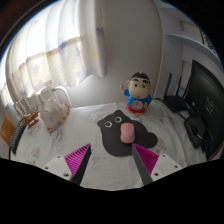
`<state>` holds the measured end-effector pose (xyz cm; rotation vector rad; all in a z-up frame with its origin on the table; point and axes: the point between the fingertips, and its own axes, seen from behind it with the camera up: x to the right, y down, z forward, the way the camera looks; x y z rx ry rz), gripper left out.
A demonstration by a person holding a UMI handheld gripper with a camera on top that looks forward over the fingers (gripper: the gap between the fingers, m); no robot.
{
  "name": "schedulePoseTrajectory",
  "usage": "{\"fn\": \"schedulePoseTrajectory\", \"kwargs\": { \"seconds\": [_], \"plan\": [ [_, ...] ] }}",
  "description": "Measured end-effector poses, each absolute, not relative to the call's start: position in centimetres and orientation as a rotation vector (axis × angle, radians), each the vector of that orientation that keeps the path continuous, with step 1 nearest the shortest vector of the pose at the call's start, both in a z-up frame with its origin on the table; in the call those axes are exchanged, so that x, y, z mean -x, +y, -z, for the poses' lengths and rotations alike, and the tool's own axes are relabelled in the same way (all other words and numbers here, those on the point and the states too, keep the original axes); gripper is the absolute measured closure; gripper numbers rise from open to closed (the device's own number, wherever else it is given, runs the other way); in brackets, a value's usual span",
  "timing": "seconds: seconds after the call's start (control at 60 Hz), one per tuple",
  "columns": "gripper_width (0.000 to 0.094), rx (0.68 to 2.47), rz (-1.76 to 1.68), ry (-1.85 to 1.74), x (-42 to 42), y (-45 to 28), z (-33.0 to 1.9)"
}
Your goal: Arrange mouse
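Nearest the lens are the two black fingers of the gripper (pixel 113 160), each lined on its inner face with a magenta ridged pad (pixel 78 157), and they stand wide apart with nothing pressed between them. Just ahead of the fingertips, roughly centred on the gap, a small pink rounded mouse (pixel 126 132) rests on a dark grey, irregularly shaped mouse mat (pixel 115 133) that lies flat on the pale tabletop (pixel 60 140). The mouse sits on its own support, untouched by either pad (whether it is tilted or square to the mat is too small to tell). This wide stance looks chosen so the fingers can pass to either side of the mouse on approach, and the line of the gripper seems already aimed at it. Beyond the mat stands a cartoon boy figurine with black hair and a blue top (pixel 138 93), upright and apart from the mat. Off to the left a clear glass jug (pixel 53 106) stands on the table near a sheer white curtain (pixel 60 50) over a bright window. To the right are dark objects, perhaps a chair or monitor, that cannot be made out. The grasp appears not yet begun; the fingers need to advance and then close evenly.
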<state>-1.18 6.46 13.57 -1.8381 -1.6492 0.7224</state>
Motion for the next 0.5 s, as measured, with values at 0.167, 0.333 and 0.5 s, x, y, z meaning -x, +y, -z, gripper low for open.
{"fn": "schedulePoseTrajectory", "kwargs": {
  "seconds": [0.167,0.333,0.5],
  "plan": [
    [0.0085,1.881,-0.766,-1.657,-6.0,2.7,-16.8],
    [0.0087,1.865,-0.742,-1.687,-10.1,0.8,-17.3],
    [0.0084,1.851,-0.738,-1.683,-11.3,0.8,-17.5]
  ]
}}
